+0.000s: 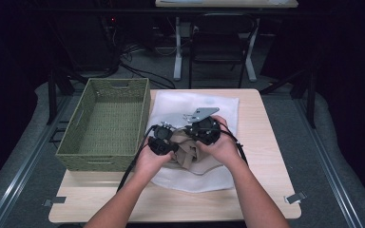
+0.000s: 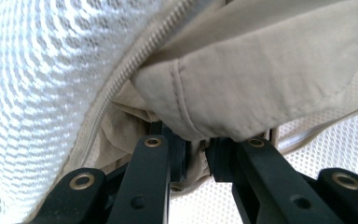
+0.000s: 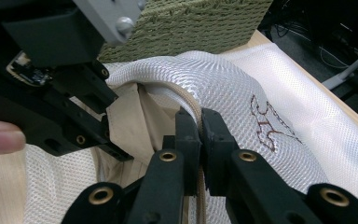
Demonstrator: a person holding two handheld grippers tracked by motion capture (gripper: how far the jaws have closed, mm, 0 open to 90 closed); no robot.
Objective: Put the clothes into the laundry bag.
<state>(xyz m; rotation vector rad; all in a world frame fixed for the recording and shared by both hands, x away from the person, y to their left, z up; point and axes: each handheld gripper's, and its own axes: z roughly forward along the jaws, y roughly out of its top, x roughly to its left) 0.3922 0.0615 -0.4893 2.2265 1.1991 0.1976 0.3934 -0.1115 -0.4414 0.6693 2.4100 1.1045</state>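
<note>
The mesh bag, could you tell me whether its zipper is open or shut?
Open. The right gripper pinches the mesh bag at its zipper edge, lifting it, and the beige garment, held by the left gripper, lies in the opening.

White mesh laundry bag [image 3: 242,88]: honeycomb weave, beige zipper [image 2: 135,56], brown stitched motif [image 3: 265,123] at 3 o'clock in the right gripper view. Beige garment [image 2: 261,70]: plain, tonal stitching. Woven basket [image 1: 107,126]: olive green, at 9 o'clock in the high view. Table [image 1: 266,142]: pale wood grain. Both grippers' jaws: black.
</note>
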